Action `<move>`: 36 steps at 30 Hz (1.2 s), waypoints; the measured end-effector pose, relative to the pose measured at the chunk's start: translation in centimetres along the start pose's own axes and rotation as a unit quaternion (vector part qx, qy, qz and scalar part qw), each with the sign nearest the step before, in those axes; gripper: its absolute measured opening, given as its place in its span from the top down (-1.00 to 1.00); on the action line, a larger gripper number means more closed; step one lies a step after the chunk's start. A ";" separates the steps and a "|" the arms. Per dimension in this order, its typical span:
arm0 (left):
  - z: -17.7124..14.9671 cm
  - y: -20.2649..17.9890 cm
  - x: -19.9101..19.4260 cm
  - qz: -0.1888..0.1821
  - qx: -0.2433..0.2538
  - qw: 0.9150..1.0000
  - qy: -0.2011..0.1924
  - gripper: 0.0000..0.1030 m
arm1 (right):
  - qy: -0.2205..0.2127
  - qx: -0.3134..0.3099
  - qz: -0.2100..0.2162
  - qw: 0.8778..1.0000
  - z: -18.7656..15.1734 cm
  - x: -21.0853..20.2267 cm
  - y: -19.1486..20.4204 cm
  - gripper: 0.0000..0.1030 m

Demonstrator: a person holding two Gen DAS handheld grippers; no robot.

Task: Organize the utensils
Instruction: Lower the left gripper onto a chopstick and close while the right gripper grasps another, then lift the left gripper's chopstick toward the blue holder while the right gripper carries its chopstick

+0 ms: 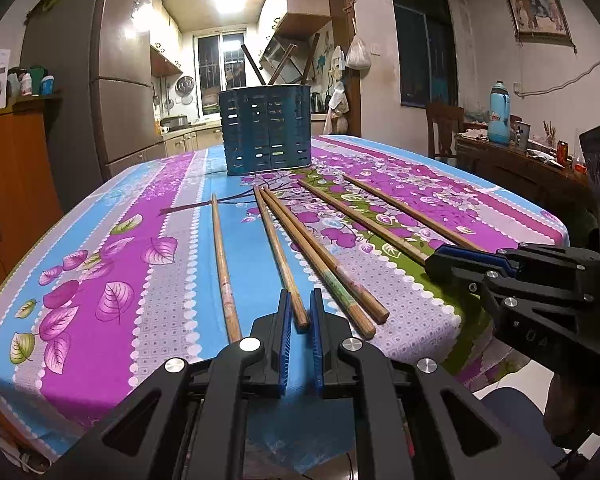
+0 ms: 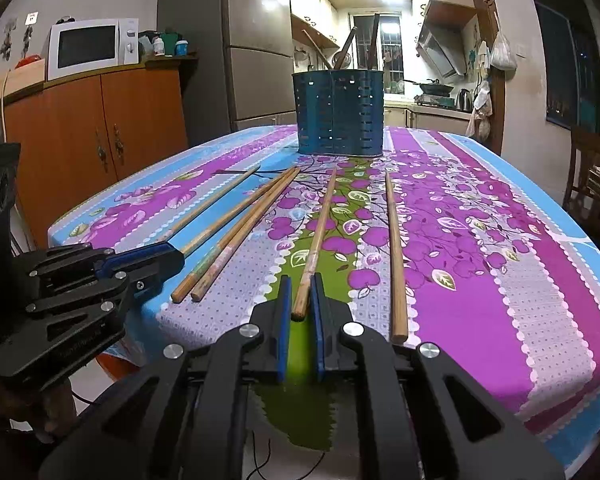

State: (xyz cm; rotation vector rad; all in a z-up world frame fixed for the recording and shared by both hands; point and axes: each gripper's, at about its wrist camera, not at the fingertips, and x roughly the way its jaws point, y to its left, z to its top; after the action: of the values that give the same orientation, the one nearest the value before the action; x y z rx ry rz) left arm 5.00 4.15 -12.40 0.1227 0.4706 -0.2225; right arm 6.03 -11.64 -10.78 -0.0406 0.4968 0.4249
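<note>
Left gripper [image 1: 300, 312] clamps the near end of a brown wooden chopstick [image 1: 278, 248]; right gripper [image 2: 300, 300] clamps another wooden chopstick [image 2: 318, 236]. Blue slotted utensil holder [image 1: 266, 130] stands behind on the floral tablecloth [image 1: 100, 264].

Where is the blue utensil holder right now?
In both wrist views the blue utensil holder stands upright at the table's far end, centred, beyond the tips of the loose chopsticks.

Slotted blue metal utensil holder [image 1: 266, 130] is set at far end of surface [image 1: 112, 240], a few dark utensil handles [image 1: 254, 65] stood in it. Six wooden chopsticks [image 1: 281, 254] are laid in front of it, fanned toward near edge, w/ two middle ones touching.
</note>
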 end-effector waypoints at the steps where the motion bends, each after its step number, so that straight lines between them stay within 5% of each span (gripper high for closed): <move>1: 0.0 0.0 0.0 0.000 0.000 1.000 -0.002 0.78 | -0.001 0.000 0.000 1.000 -0.1 0.0 0.0 0.84; 23: 0.3 -0.2 -1.6 0.014 0.000 0.999 -0.043 0.83 | -0.044 0.024 0.000 0.999 -0.4 -1.4 -0.4 0.90; 36: 5.7 0.4 -6.1 0.023 0.011 0.991 -0.132 0.83 | -0.125 -0.040 -0.005 0.991 6.6 -7.4 -0.2 0.90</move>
State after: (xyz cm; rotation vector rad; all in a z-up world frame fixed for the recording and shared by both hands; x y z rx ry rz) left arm 2.23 4.67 -4.54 0.1232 0.2019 -0.1955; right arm 3.26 -13.78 -1.51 -0.0653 0.2320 0.4335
